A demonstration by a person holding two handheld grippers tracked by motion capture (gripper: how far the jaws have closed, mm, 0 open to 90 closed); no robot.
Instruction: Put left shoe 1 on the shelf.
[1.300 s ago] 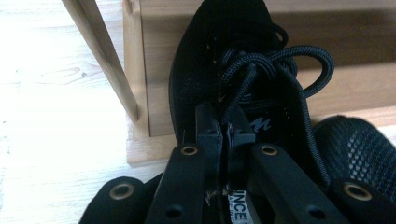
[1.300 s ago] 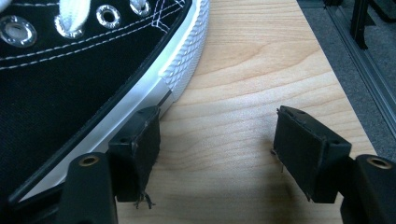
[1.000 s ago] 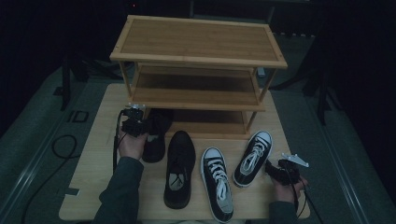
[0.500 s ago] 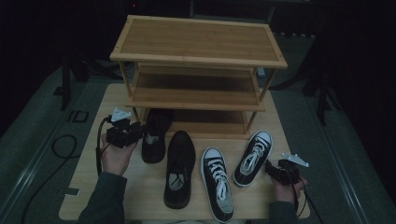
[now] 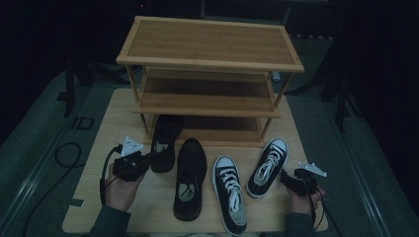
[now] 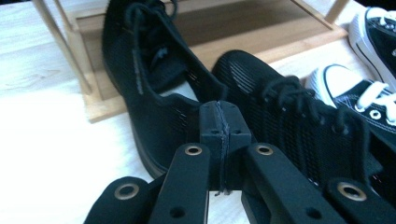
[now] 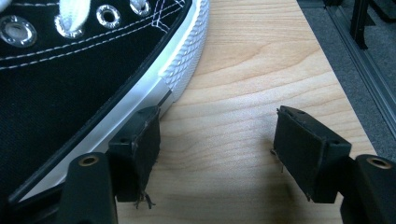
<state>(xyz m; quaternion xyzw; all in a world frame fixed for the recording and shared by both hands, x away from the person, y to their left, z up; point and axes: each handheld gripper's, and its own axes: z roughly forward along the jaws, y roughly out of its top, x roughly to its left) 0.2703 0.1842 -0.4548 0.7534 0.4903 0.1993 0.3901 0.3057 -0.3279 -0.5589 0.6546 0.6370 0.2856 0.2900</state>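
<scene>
Since the earlier frames the left gripper [image 5: 150,159] has pulled back from the rack toward the near left part of the table [image 5: 94,197], and its jaws have just been closing: in the left gripper view the two black pads meet face to face with nothing between them, clenched on empty air. The black mesh shoe [image 5: 164,143] that it was at now lies with its toe under the bottom shelf of the wooden rack [image 5: 210,47] and its heel out on the table, just beside the gripper's tip. The right gripper [image 5: 289,178] has kept its place at the near right, jaws released and wide apart, one pad right at the white rubber sole of the right-hand sneaker [image 5: 267,160]; whether it touches I cannot tell.

The rack is pale, slatted bamboo-like wood with three flat shelves on thin posts. The mesh shoe has a fine ribbed knit, thin black laces and a low curved collar. Its mate [image 5: 188,177] lies beside it, toe toward the rack. The two sneakers, the right-hand one and the other sneaker [image 5: 231,197], are black canvas with white stitching, white laces, metal eyelets, rounded white toe caps and a ridged rubber edge. The table is light wood with visible grain.
</scene>
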